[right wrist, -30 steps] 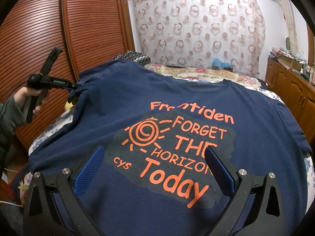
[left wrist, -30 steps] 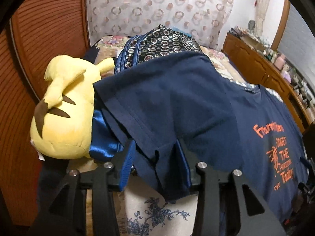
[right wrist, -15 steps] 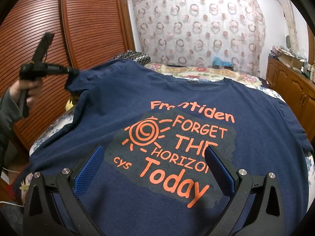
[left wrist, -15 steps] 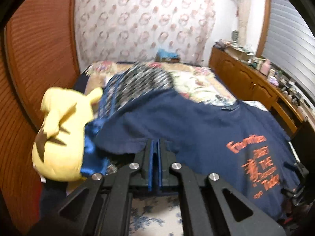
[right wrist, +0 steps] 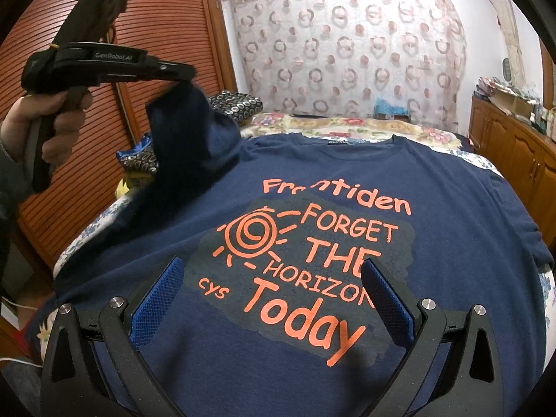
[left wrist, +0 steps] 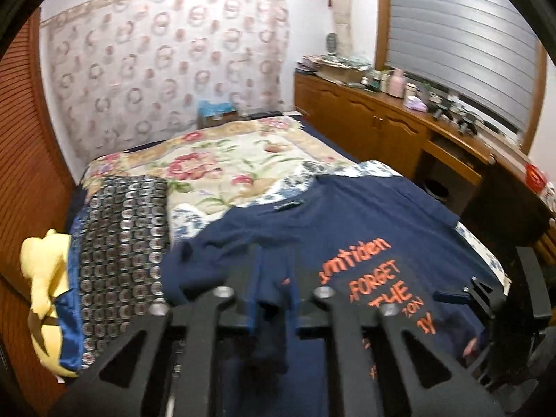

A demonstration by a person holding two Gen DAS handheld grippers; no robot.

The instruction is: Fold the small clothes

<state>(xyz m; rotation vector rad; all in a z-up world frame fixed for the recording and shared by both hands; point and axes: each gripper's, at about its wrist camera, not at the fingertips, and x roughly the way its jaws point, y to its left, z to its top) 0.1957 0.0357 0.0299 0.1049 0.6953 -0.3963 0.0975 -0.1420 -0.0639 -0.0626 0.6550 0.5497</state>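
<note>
A navy T-shirt (right wrist: 434,208) with orange print lies face up on the bed; it also shows in the left wrist view (left wrist: 347,215). My left gripper (left wrist: 274,288) is shut on the shirt's left sleeve (right wrist: 187,128) and holds it lifted above the bed; the gripper also shows in the right wrist view (right wrist: 184,73). My right gripper (right wrist: 274,299) is open and empty, low over the shirt's lower front near the printed word "Today". It shows at the right edge of the left wrist view (left wrist: 465,293).
A yellow plush toy (left wrist: 41,295) and a dark patterned cushion (left wrist: 121,243) lie at the bed's left edge. A floral bedspread (left wrist: 222,166) covers the far end. A wooden sideboard (left wrist: 399,132) with clutter stands right; a slatted wardrobe (right wrist: 41,7) stands left.
My left gripper closed on the sleeve, then lifted it and carried it rightward over the shirt. The right gripper has not moved.
</note>
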